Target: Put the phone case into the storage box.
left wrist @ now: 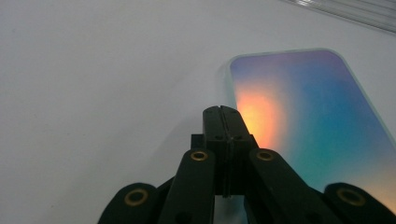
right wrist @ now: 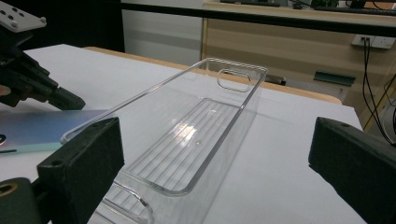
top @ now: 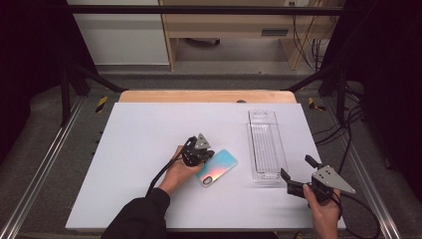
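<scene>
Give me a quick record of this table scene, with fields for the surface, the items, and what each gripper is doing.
surface: white table
items: phone case, iridescent, lying flat; clear plastic tray, empty, to its right
left gripper: jaws shut, tips at the phone case's edge; a grip on it cannot be told
right gripper: jaws open, holding nothing, pointed at the tray's near end
</scene>
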Demonstrator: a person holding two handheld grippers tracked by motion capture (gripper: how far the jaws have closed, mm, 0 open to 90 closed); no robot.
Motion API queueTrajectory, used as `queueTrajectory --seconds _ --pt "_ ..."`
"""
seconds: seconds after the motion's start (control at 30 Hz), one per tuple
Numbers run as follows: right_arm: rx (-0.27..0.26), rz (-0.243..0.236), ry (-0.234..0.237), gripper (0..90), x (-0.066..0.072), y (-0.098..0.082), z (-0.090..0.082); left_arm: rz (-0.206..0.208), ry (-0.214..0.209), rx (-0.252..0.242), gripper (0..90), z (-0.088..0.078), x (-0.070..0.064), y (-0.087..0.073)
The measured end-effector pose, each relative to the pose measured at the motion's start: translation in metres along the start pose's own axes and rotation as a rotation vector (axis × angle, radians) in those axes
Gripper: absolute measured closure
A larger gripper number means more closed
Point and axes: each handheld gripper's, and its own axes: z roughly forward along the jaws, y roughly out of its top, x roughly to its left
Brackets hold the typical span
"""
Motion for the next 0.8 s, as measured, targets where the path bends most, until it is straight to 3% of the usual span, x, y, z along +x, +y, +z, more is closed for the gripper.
queueTrajectory --seconds 0.57,0.8 --pt "0.000 -0.003 -0.008 3.3 0.000 0.000 0.000 0.059 -0.050 0.001 90.0 -0.005 -0.028 -0.001" --pt "0.000 0.003 -0.022 3.2 -0.001 0.000 -0.001 0.042 -0.055 -0.010 90.0 -0.005 -0.030 -0.002"
